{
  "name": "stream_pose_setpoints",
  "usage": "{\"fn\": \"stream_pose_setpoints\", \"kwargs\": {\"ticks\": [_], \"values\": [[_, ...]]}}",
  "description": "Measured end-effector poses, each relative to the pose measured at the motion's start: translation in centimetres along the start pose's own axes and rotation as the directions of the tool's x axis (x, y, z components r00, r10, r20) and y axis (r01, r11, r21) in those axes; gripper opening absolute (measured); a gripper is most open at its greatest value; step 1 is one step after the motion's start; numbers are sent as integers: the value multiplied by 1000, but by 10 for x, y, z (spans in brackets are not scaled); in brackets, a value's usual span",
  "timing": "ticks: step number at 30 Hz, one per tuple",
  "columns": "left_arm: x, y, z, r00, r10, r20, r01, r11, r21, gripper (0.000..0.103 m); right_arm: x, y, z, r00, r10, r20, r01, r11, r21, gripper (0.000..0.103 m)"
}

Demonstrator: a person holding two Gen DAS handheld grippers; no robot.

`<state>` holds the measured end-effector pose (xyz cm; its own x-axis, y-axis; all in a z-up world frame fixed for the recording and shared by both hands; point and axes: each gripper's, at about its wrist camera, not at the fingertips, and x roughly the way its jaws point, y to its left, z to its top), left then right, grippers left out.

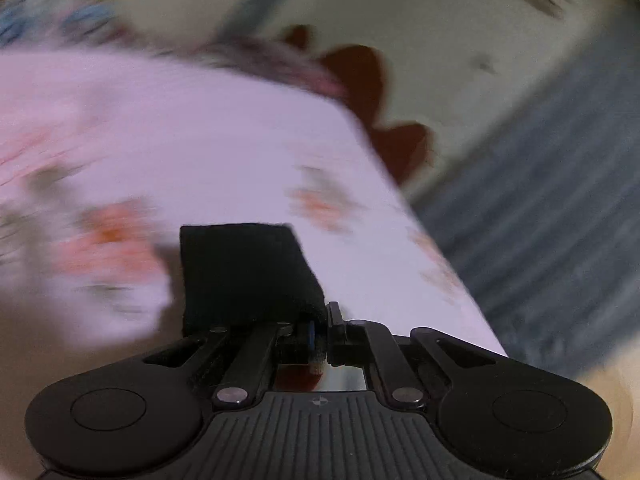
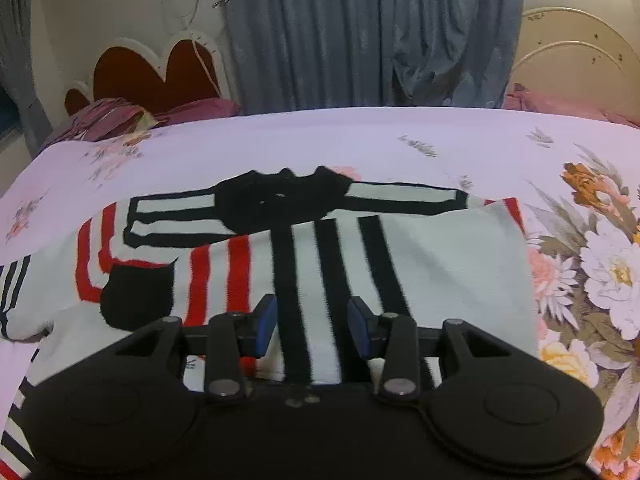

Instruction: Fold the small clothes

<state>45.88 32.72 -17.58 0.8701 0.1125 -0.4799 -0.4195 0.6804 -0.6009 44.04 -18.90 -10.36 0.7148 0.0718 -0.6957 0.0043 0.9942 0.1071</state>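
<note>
While the left hand-held gripper (image 1: 320, 332) clamps black cloth (image 1: 244, 272), the right hand-held gripper (image 2: 312, 326) hovers unclenched over the striped garment (image 2: 360, 264).

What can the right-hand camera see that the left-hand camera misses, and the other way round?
Only the right wrist view shows the striped sweater spread flat, with the right gripper open above it. Only the left wrist view, which is blurred, shows the left gripper shut on a piece of black fabric. Both show the floral bedsheet, the red headboard and the blue curtain.
</note>
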Motion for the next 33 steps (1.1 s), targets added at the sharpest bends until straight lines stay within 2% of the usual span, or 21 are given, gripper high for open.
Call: {"fn": "stream_pose_setpoints", "kwargs": {"ticks": [2, 5, 8, 10, 13, 16, 21, 22, 23, 24, 25, 26, 27, 28, 29, 30, 33], "values": [[5, -47, -10, 998, -59, -20, 61, 992, 113, 4, -2, -6, 0, 1000, -4, 5, 4, 1000, 17, 38], [17, -119, -36, 986, -139, -87, 157, 957, 243, 4, -5, -15, -2, 1000, -12, 12, 11, 999, 40, 38], [32, -187, -79, 970, -168, -173, 224, 896, 382, 4, -11, -25, -5, 1000, -17, 21, 16, 998, 63, 38], [38, -221, -106, 956, -180, -233, 268, 860, 434, 4, -14, -33, -6, 1000, -21, 24, 19, 997, 80, 38], [47, -268, -149, 932, -186, -310, 329, 793, 513, 4, -21, -48, -7, 999, -29, 36, 24, 992, 123, 38], [59, -306, -191, 904, -163, -394, 379, 730, 568, 4, -28, -61, -9, 998, -32, 47, 24, 987, 156, 38], [63, -337, -257, 854, -105, -509, 445, 656, 610, 4, -38, -83, -12, 998, -37, 51, 26, 978, 208, 38], [62, -343, -270, 856, -88, -509, 442, 635, 634, 5, -39, -87, -13, 998, -34, 48, 23, 976, 218, 40], [47, -340, -279, 868, -88, -489, 434, 615, 659, 17, -40, -91, -13, 998, -29, 48, 17, 973, 228, 41], [37, -340, -283, 854, -121, -506, 470, 596, 651, 33, -40, -94, -13, 999, -21, 48, 9, 971, 238, 45], [31, -336, -282, 820, -170, -546, 527, 593, 608, 66, -40, -98, -13, 999, -12, 48, -1, 969, 248, 45], [28, -334, -280, 794, -214, -569, 566, 601, 564, 74, -40, -100, -13, 999, -3, 49, -10, 966, 257, 45], [22, -331, -277, 778, -249, -576, 591, 602, 537, 74, -39, -101, -13, 999, 5, 52, -19, 964, 267, 46], [15, -327, -272, 776, -271, -570, 599, 599, 531, 74, -37, -102, -12, 999, 14, 52, -28, 960, 278, 46], [10, -323, -266, 787, -272, -553, 587, 607, 536, 74, -35, -102, -12, 998, 27, 51, -41, 957, 288, 46], [4, -315, -256, 806, -269, -528, 562, 629, 537, 74, -33, -100, -11, 998, 45, 51, -58, 954, 295, 46], [-10, -283, -216, 871, -258, -417, 463, 713, 527, 73, -25, -85, -5, 994, 99, 55, -111, 956, 271, 46]]}}
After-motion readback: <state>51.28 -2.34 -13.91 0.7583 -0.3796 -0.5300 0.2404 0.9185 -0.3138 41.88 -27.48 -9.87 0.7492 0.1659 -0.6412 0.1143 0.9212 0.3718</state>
